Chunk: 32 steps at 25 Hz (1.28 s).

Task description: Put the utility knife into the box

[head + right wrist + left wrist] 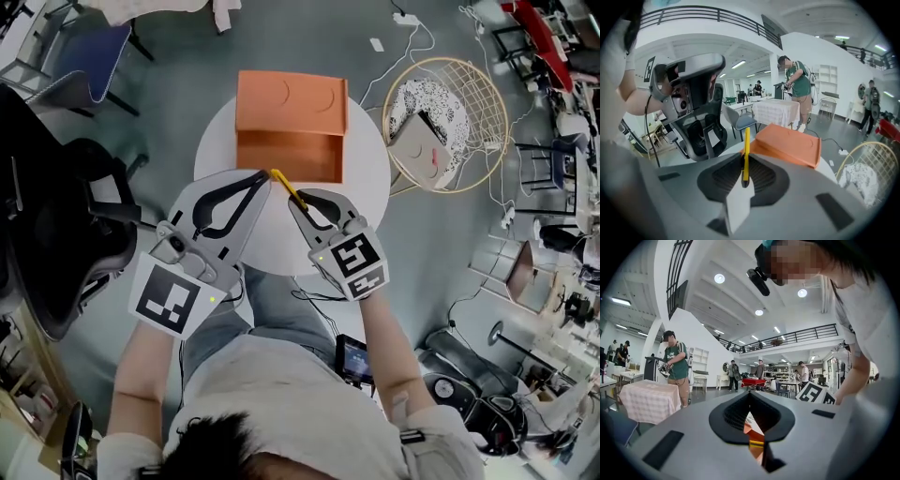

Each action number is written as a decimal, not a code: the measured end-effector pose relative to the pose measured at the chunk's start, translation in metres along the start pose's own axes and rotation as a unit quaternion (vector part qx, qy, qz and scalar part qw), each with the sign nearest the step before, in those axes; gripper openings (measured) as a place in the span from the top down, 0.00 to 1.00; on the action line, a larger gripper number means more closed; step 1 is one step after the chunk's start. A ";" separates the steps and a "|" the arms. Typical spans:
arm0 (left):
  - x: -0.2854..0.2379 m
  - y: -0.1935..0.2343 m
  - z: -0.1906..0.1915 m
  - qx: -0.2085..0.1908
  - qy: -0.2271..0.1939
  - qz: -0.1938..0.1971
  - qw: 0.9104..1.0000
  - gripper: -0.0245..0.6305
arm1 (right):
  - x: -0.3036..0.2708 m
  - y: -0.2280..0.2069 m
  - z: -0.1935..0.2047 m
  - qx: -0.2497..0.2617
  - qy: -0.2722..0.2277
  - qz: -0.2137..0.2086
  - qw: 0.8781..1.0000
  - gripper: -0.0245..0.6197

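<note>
1. Table [367, 183]: round, white, seen from above. It carries item 2.
2. Box [291, 101]: orange, open, lid folded back flat on the far side. The open tray faces us. It also shows in the right gripper view [788, 143], beyond the jaws.
3. Knife [284, 184]: yellow, slim, up off the table. We see it clamped at its near end by item 4. Its far end points to the box's near rim. We can't tell whether it touches the rim. It isn't in the box yet.
4. Right gripper [300, 201]: fingers closed tight on the knife [746, 157], which stands up betw. the pads [764, 176]. The gripper sits over the table's near half.
5. Left gripper [265, 177]: fingers together, nothing betw. them. Its tip is just beside the knife's far end, at the box's near rim. Its own view [750, 397] shows only a slit, w/ orange and a bit of yellow through it.
6. Office chair [66, 234]: black, to our left of the table.
7. Wire chair [500, 112]: round, w/ cushion [422, 131], to our right of the table.
</note>
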<state>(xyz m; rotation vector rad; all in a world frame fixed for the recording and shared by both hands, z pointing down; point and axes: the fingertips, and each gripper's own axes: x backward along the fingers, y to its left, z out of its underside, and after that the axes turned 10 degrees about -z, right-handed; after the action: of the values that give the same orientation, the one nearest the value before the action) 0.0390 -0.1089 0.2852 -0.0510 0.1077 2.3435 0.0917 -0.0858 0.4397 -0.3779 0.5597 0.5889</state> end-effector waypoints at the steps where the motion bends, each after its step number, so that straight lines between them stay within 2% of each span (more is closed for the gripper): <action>1: -0.001 0.000 -0.001 -0.001 -0.001 -0.002 1.000 0.95 | 0.001 -0.003 -0.003 0.003 -0.002 0.000 1.000 0.88; 7: -0.002 0.008 -0.006 -0.002 -0.006 -0.029 1.000 0.95 | -0.004 -0.019 -0.013 0.031 0.002 -0.008 0.999 0.88; 18: 0.000 0.028 0.007 0.000 -0.009 -0.099 0.995 0.95 | -0.045 -0.050 -0.005 0.082 0.046 -0.051 0.994 0.88; 24: 0.010 0.043 0.000 0.003 -0.003 -0.134 0.991 0.95 | -0.064 -0.054 0.003 0.088 0.084 -0.077 0.990 0.88; 32: 0.004 0.044 0.012 0.005 -0.002 -0.167 0.986 0.95 | -0.084 -0.077 0.042 0.078 0.131 -0.102 0.983 0.88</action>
<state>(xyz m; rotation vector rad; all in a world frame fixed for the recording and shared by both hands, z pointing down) 0.0049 -0.1352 0.3000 -0.0543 0.1010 2.0068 0.0967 -0.1597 0.5363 -0.3609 0.8048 0.2971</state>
